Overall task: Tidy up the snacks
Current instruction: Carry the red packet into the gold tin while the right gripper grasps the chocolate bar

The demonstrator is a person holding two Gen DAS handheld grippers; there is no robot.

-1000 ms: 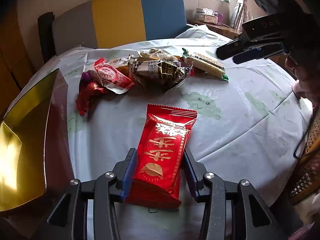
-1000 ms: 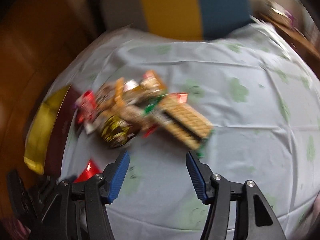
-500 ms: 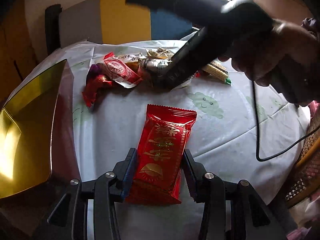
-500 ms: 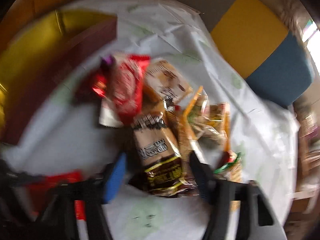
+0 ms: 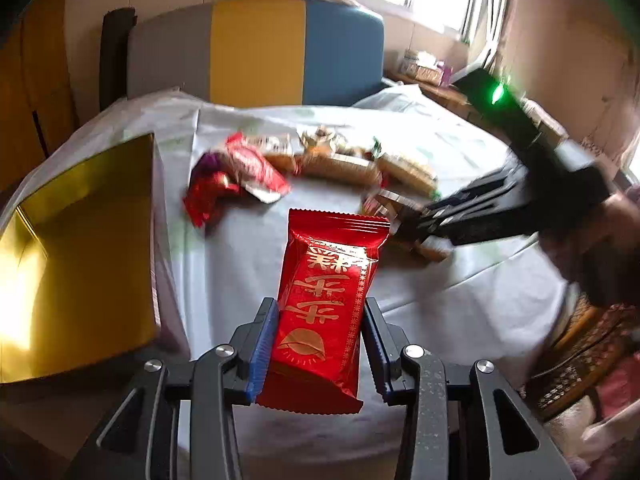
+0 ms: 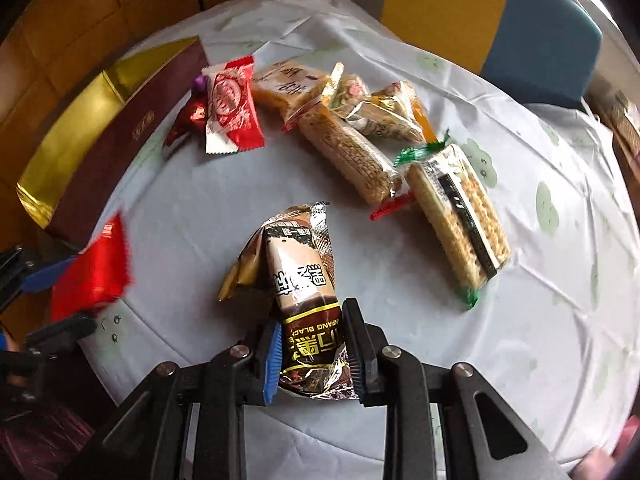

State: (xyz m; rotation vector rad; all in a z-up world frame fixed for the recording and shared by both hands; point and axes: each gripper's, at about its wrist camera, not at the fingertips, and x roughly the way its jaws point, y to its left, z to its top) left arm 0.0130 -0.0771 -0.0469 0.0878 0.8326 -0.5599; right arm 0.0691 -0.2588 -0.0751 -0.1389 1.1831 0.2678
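Pinching a red packet (image 5: 324,320) and a brown packet (image 6: 306,300), both grippers' closing fingers flank heaped snacks (image 6: 352,140).

Two black hand-held grippers with blue pads

The left gripper (image 5: 318,344) and right gripper (image 6: 312,356) have black angular frames, silver screw heads and ribbed blue pads (image 5: 262,350); a green light glows upper right.

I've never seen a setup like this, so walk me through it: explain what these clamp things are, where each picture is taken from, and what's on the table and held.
No robot here: a person holds two handheld clamps, each with a camera looking along its fingers. The left gripper is closing on a red snack packet. The right gripper is closing on a brown sesame packet. On the table's pale cloth lie more wrapped snacks, including a cracker pack and a red-and-white wafer. A gold-lined box sits at the left edge.
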